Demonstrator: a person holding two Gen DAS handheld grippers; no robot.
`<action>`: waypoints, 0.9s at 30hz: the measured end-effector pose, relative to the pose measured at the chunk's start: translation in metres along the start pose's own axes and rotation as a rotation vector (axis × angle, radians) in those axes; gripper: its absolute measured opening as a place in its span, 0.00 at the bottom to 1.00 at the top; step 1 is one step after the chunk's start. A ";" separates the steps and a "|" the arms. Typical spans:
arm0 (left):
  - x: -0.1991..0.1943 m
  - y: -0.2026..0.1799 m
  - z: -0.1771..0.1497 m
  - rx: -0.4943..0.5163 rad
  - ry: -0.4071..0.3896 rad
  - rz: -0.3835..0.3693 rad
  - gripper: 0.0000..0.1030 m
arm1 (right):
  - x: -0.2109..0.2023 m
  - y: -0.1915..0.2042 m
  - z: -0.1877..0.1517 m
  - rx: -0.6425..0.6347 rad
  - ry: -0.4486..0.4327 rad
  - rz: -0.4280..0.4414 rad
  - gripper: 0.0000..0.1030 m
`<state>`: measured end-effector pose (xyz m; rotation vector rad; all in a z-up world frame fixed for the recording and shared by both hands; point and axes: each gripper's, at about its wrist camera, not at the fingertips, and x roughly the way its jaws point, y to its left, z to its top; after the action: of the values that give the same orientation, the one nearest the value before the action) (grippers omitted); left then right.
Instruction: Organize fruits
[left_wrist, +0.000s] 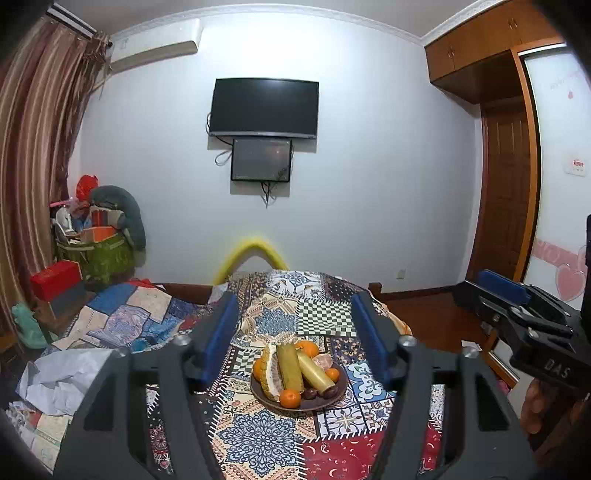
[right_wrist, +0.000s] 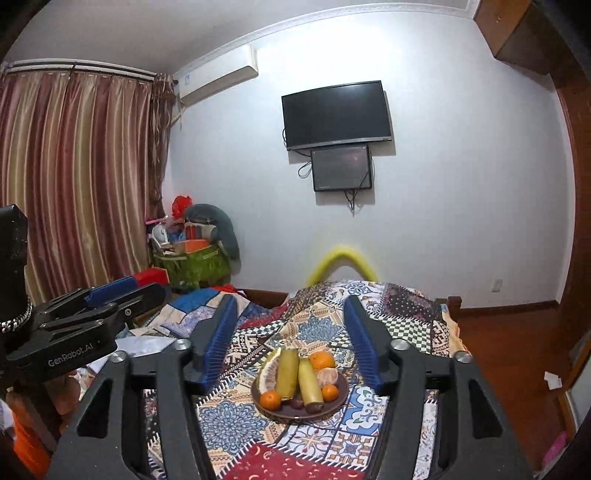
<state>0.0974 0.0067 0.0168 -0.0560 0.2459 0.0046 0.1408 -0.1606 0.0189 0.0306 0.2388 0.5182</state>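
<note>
Brown, round plate (left_wrist: 341, 397) sits on the patchwork quilt (left_wrist: 266, 439), holding three whole oranges (left_wrist: 290, 398), one peeled orange (left_wrist: 324, 362), two yellow-green cylinders (left_wrist: 290, 367), one pomelo wedge (left_wrist: 269, 373) and two dark plums (left_wrist: 309, 394). Left gripper (left_wrist: 293, 332) and right gripper (right_wrist: 291, 336) both hover spread wide, empty, framing the plate

A plate (left_wrist: 341, 391) sits on the bed (left_wrist: 317, 310) at lower centre of the left wrist view, between the 2 fingers (left_wrist: 221, 332) of the left gripper (left_wrist: 295, 299). On the plate, 2 corn cobs (left_wrist: 290, 367) lie side by side, a pomelo piece (left_wrist: 269, 373) to their left, oranges (left_wrist: 290, 398) around them. A television (left_wrist: 264, 108) hangs on the wall behind, upper centre. The right gripper (left_wrist: 491, 286) enters at right.
</note>
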 end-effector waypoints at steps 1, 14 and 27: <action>-0.003 0.000 0.000 0.000 -0.005 0.000 0.64 | -0.001 0.002 -0.001 -0.004 -0.008 -0.010 0.69; -0.020 -0.004 -0.003 0.010 -0.038 0.019 0.98 | -0.011 0.005 -0.005 -0.010 -0.038 -0.076 0.97; -0.017 -0.001 -0.007 0.003 -0.025 0.037 1.00 | -0.019 0.006 -0.008 -0.011 -0.048 -0.098 1.00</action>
<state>0.0793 0.0057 0.0147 -0.0489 0.2219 0.0416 0.1199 -0.1652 0.0159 0.0204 0.1890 0.4206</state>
